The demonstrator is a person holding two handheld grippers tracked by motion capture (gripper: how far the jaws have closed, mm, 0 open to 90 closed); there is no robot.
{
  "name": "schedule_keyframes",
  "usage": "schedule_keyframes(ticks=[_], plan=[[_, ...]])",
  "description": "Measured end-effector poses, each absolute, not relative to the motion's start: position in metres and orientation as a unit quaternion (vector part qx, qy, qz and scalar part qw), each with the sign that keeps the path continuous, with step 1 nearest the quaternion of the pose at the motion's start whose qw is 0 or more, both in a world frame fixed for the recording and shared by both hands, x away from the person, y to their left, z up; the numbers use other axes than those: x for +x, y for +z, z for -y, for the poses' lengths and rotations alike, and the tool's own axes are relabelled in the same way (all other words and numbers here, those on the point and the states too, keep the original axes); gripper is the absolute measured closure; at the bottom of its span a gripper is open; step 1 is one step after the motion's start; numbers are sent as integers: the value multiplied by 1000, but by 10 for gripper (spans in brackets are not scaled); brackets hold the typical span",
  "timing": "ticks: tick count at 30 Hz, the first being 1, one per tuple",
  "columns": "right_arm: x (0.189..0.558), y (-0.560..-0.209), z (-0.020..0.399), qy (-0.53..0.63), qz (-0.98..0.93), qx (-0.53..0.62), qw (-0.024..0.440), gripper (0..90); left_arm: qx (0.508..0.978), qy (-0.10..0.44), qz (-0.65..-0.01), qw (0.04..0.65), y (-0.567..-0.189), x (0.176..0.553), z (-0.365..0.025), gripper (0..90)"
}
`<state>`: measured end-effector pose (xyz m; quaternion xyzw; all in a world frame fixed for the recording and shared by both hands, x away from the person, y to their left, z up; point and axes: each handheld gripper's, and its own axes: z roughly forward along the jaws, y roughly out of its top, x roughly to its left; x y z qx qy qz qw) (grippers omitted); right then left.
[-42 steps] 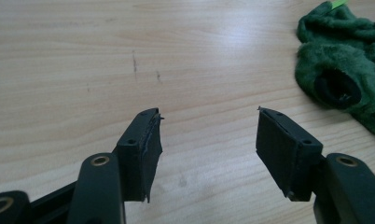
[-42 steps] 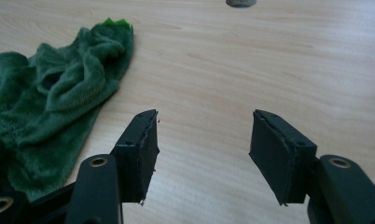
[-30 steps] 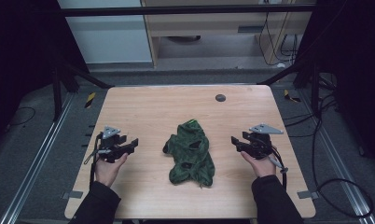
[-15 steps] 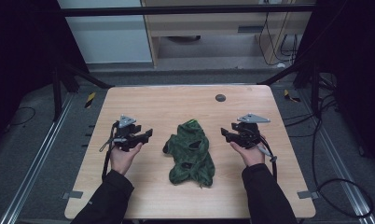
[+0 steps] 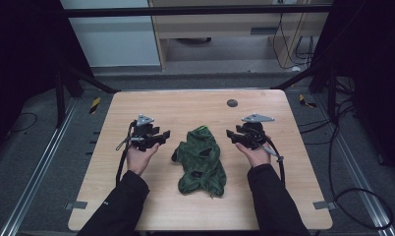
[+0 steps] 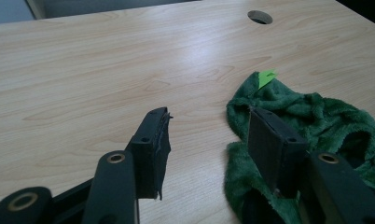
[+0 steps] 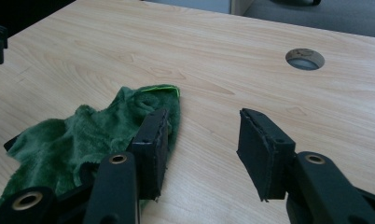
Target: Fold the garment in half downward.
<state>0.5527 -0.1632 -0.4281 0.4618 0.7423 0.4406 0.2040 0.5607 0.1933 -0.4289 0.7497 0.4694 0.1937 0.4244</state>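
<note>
My left claw (image 5: 162, 135) sits over the left part of the tabletop (image 5: 185, 105), held from below in my left hand (image 5: 142, 156), its cable looping down toward my sleeve. Jaws stand apart, nothing between them; in the left gripper view the left claw (image 6: 206, 135) looks along bare wood, with its right jaw overlapping the left edge of the green cloth (image 6: 316, 121). I cannot tell whether that jaw touches the fabric.

The green cloth (image 5: 200, 160) lies crumpled mid-tabletop, between my two claws, running from its far tip down toward the near edge. A bright green tag (image 6: 266, 77) sticks out at its far end.

My right claw (image 5: 231, 133) is just right of the cloth's far end, held in my right hand (image 5: 254, 153), grey plate on top. It is released too: in the right gripper view the right claw (image 7: 202, 140) has its jaws wide over bare wood, the cloth (image 7: 83, 135) lying by the left jaw.

A round hole (image 5: 232, 103) sits in the tabletop, far of the cloth and slightly right.
</note>
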Motion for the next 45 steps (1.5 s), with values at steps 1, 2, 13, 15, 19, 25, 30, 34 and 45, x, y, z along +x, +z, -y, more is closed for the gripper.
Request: schedule_keyframes(ticks=[1, 2, 13, 15, 19, 25, 30, 34, 45], plan=[[553, -428, 163, 441, -742, 462, 204, 528, 750, 194, -469, 424, -429, 561, -193, 479], [556, -430, 161, 444, -739, 465, 199, 534, 750, 192, -470, 425, -430, 563, -191, 481], [571, -442, 151, 438, -743, 470, 185, 547, 766, 175, -462, 411, -445, 578, -176, 484], [574, -443, 148, 435, -746, 470, 185, 550, 771, 167, -461, 407, -450, 581, -173, 484], [580, -447, 142, 436, -747, 470, 178, 554, 780, 162, -455, 398, -459, 585, -167, 486], [584, -457, 134, 425, -756, 471, 163, 553, 791, 153, -446, 389, -467, 587, -159, 485], [586, -463, 126, 420, -762, 469, 154, 553, 804, 142, -439, 376, -478, 590, -148, 476], [587, -470, 120, 410, -769, 467, 149, 554, 807, 138, -437, 372, -483, 591, -144, 476], [590, -484, 107, 398, -782, 463, 128, 587, 810, 116, -442, 368, -492, 595, -139, 573]])
